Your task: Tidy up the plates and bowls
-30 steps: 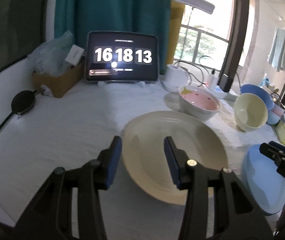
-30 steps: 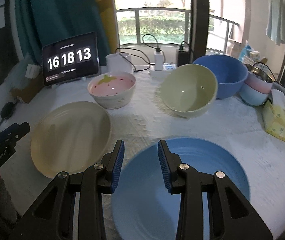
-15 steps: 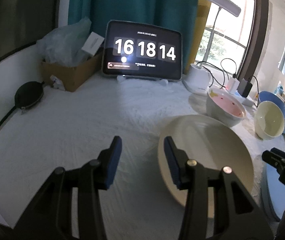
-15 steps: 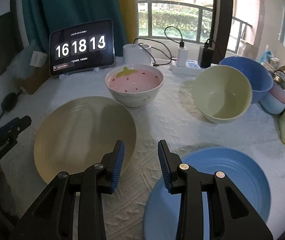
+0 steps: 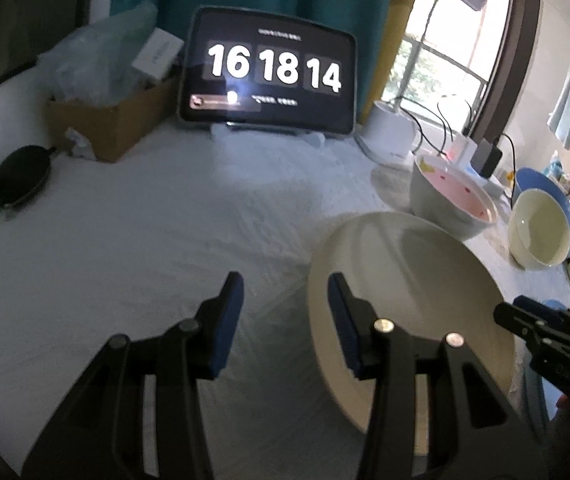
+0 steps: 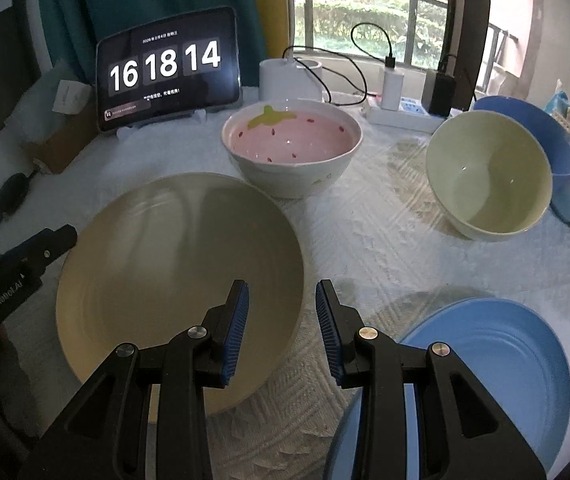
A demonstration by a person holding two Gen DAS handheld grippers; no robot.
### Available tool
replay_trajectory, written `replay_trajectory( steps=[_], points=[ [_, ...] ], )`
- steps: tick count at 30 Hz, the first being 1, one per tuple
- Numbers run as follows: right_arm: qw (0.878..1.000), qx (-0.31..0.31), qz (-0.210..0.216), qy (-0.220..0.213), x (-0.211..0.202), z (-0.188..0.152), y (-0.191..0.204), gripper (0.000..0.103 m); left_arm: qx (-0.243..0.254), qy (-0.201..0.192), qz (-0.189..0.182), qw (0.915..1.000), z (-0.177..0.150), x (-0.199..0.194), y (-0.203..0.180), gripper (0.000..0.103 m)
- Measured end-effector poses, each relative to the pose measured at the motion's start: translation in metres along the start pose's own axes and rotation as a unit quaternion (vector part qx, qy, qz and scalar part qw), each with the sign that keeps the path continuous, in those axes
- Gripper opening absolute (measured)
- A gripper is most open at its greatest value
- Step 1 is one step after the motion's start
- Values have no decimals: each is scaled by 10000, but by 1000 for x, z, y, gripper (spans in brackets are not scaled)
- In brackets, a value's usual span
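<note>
Both the left gripper [image 5: 285,316] and right gripper [image 6: 281,320] hang parted and empty-handed over the cream plate's [image 6: 173,264] opposite rims.

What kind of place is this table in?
Probably a room in a home, set up for recording. A white cloth-covered table by a balcony window holds a tablet showing a clock, a pink strawberry-patterned bowl and a round cream plate.
</note>
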State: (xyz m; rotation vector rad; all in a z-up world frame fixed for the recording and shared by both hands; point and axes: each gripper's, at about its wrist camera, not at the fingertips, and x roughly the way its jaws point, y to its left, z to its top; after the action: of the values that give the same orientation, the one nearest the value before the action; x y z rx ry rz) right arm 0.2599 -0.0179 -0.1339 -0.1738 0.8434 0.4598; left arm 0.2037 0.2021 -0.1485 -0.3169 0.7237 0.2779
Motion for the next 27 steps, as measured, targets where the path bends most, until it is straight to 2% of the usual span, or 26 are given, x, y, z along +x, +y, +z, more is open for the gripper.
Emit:
replay_trajectory(
  steps=[6,14,16,17,19,21,27],
  points=[
    [9997,83,-5,216,12,-1,0,37,128,349,-81,9993,0,16,-6,46],
    [9996,-49,-40,277,18,-3,8,37,296,593,-63,9978,-2,25,-14,45],
    [9996,-53,-100,251,17,-3,9,30,354,603,-98,9975,-2,25,-16,44],
    [9996,-53,-105,239,17,-3,8,28,387,606,-132,9973,-3,24,-17,40],
    [9997,-72,-80,218,15,-3,9,18,445,612,-137,9970,-3,24,-19,37],
    [9997,-91,-97,212,14,-4,9,18,404,588,-128,9974,-2,22,-17,34],
    [9999,-91,-82,111,5,-4,7,17,425,562,-112,9974,-6,15,-18,33]
  ],
)
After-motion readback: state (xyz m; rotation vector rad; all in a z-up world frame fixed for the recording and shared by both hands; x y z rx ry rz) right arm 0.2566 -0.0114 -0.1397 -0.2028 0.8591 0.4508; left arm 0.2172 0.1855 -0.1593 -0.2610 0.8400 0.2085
